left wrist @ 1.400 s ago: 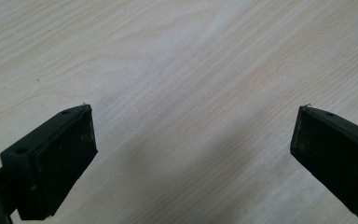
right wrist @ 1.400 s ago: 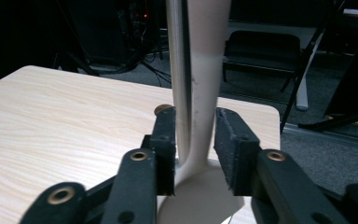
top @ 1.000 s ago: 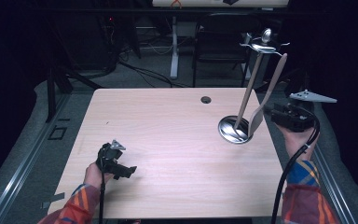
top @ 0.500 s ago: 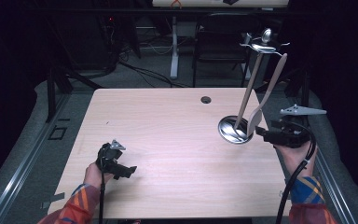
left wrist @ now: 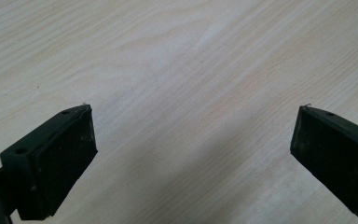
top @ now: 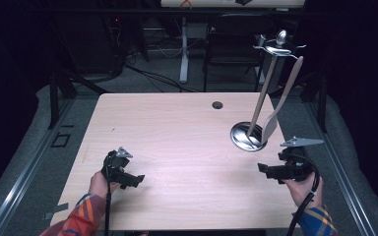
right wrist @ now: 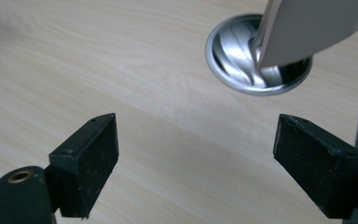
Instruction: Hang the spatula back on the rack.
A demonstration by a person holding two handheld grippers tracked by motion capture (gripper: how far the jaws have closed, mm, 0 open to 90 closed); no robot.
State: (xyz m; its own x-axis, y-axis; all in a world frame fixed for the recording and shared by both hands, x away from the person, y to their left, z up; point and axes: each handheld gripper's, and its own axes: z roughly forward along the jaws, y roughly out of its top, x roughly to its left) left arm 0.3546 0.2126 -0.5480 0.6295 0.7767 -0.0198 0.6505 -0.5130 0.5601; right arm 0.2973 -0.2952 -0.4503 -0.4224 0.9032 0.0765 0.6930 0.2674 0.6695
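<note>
Right tool (top: 268, 170), jaws wide, has drawn back from the utensil stand (top: 248, 136); left tool (top: 128, 178) wide too.

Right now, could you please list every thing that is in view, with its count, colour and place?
table: one, light wood, centre of the high view.
stand: one, shiny silver round base with a tall pole, right part of the table.
spatula: one, pale beige, hanging from the top of the stand, blade near the base.
hole: one, dark and round, far edge of the table.
chair: one, black, behind the table.
left claw: one, black, open, near left of the table.
right claw: one, black, open, near right, beside the stand's base.
sleeves: two, striped orange and blue, bottom edge.
</note>
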